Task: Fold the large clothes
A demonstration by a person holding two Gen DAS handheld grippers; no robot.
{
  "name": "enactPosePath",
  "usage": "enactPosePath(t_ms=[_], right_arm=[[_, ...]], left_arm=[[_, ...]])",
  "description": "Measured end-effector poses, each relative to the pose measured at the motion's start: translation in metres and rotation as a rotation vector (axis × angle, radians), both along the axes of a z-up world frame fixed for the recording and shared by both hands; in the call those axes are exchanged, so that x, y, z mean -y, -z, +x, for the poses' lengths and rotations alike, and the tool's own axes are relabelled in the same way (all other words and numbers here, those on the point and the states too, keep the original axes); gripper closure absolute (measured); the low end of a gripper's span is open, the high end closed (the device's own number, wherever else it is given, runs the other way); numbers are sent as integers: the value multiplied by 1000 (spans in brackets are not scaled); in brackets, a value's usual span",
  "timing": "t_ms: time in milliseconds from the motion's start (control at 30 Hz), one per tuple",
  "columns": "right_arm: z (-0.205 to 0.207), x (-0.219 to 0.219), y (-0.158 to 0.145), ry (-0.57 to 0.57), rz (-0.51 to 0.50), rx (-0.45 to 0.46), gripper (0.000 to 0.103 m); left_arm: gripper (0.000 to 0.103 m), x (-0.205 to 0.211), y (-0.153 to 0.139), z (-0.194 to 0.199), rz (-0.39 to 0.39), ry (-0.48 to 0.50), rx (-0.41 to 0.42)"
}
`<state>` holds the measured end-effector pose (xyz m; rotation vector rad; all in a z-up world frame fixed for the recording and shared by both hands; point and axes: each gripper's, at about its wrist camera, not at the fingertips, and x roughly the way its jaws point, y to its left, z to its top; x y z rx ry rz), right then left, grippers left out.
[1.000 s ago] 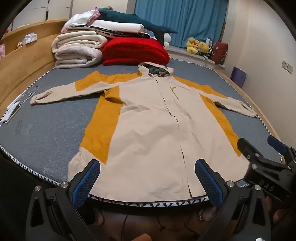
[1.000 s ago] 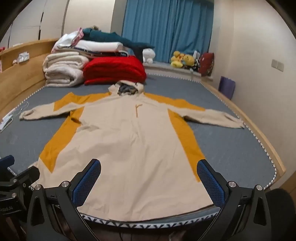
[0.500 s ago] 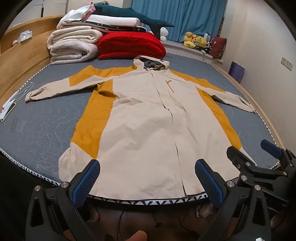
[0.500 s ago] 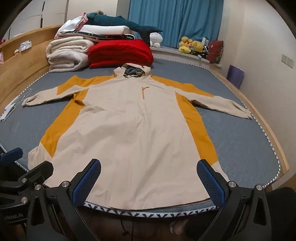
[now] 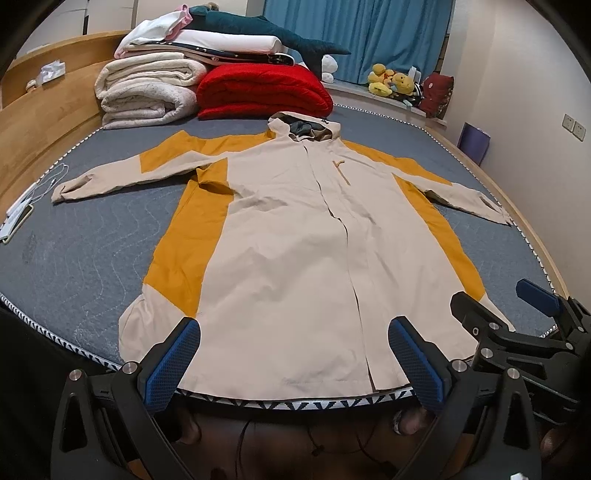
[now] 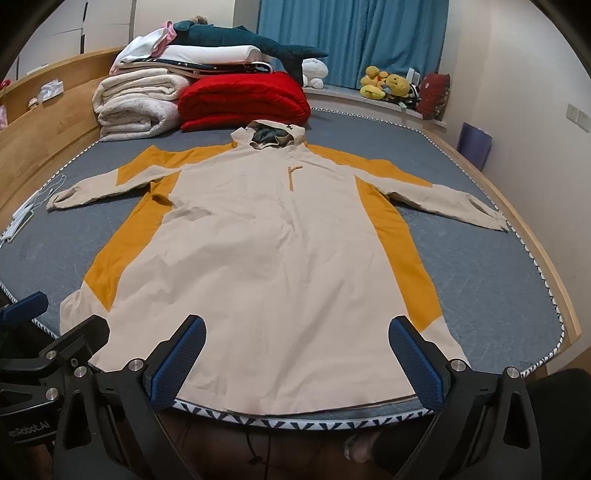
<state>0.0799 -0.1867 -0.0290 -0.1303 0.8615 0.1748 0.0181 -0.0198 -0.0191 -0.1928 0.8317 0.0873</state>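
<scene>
We find a long hooded coat (image 5: 295, 258), beige with mustard-yellow side and shoulder panels, laid flat and face up on the grey quilted mattress (image 5: 81, 251) of a bed; it fills the centre of both views, its hood (image 5: 304, 127) toward the top of the frame, its hem along the near mattress edge at the bottom, and both sleeves spread out to left and right. The front closure runs down the middle and a small orange chest zipper (image 6: 292, 177) sits just below the hood. We hold the left tongs (image 5: 295, 363) at the lower centre of the left wrist view, blue pads wide apart and holding nothing, above the hem. The right tongs (image 6: 295, 363) stand likewise spread and empty at the lower centre of the right wrist view, and show also at the lower right of the left view. In the upper left, beyond the hood, lie a folded red blanket (image 5: 262, 90), rolled cream blankets (image 5: 147, 92) and a dark teal shark plush (image 5: 269, 31) on top of a pile of folded bedding. Blue curtains (image 5: 354, 33) hang at top centre, with yellow plush toys (image 5: 391, 83) below them. A white cable (image 5: 44, 184) lies at the mattress's left edge.
</scene>
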Motion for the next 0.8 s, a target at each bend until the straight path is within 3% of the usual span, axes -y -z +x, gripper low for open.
enactPosePath(t_ms=[800], right_arm=[[3,0,-1,-8,0,-5,9]], left_arm=[[2,-1,1,0,-5,0,-3]])
